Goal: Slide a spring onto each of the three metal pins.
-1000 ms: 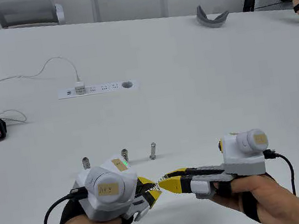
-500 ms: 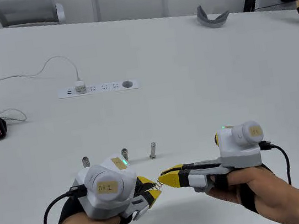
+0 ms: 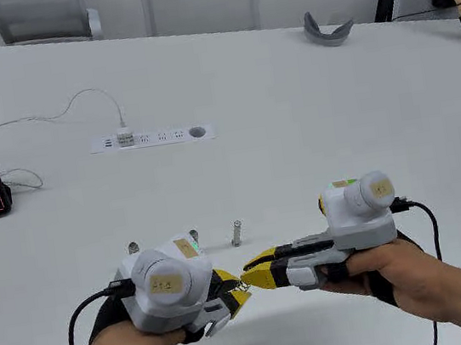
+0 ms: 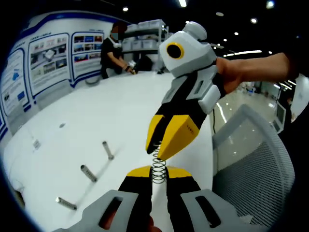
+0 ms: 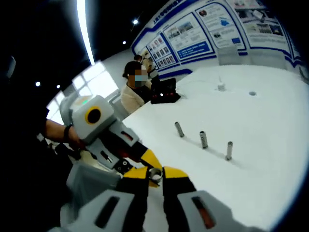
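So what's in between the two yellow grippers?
A small spring. In the left gripper view it runs from the left gripper up to the right gripper, both sets of jaws closed on its ends.

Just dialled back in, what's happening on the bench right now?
A person holds a gripper in each hand over the white table. The left gripper pinches one end of a small spring and the right gripper pinches the other end, so the spring is bridged between them, off the table. The three metal pins stand upright beyond the tips; this spring is not on any of them yet.
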{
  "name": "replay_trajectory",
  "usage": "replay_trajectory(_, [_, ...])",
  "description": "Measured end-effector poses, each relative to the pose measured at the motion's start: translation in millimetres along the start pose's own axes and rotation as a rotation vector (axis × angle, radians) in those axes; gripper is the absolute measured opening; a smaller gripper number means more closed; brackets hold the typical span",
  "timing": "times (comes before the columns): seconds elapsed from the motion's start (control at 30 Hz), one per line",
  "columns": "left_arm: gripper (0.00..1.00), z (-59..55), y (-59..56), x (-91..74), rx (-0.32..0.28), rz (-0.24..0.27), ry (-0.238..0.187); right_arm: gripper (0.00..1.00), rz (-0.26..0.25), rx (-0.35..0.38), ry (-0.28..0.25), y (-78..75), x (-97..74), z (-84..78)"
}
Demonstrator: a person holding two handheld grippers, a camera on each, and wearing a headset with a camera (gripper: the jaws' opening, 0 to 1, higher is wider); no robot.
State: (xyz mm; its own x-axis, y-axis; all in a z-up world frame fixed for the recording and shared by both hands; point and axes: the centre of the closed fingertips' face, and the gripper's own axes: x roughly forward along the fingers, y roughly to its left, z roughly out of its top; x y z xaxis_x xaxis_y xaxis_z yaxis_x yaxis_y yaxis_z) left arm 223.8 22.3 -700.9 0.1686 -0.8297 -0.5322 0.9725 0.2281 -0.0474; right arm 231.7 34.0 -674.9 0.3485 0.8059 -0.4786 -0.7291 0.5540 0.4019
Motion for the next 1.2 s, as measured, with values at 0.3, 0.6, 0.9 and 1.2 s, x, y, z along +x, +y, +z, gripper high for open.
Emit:
replay_trajectory(0.3, [0.09,5.5,-3.3,0.7,0.013,-0.013,-0.014,0.12,0.037,-0.187,0.161,4.0,-3.4,-2.5])
replay_trajectory(0.6, [0.09,14.2,-6.8,-1.1,0.044,-0.032,-0.033,0.13,0.077,-0.317,0.275,8.8,-2.5,-6.4])
replay_trajectory(0.9, [0.10,13.3,-13.1,-2.0,0.077,-0.065,-0.031,0.12,0.119,-0.404,0.339,14.1,-4.0,-11.5])
replay_trajectory(1.2, [0.11,12.2,-13.3,0.0,0.065,-0.062,-0.052,0.12,0.112,-0.401,0.346,11.1,-5.2,-14.6])
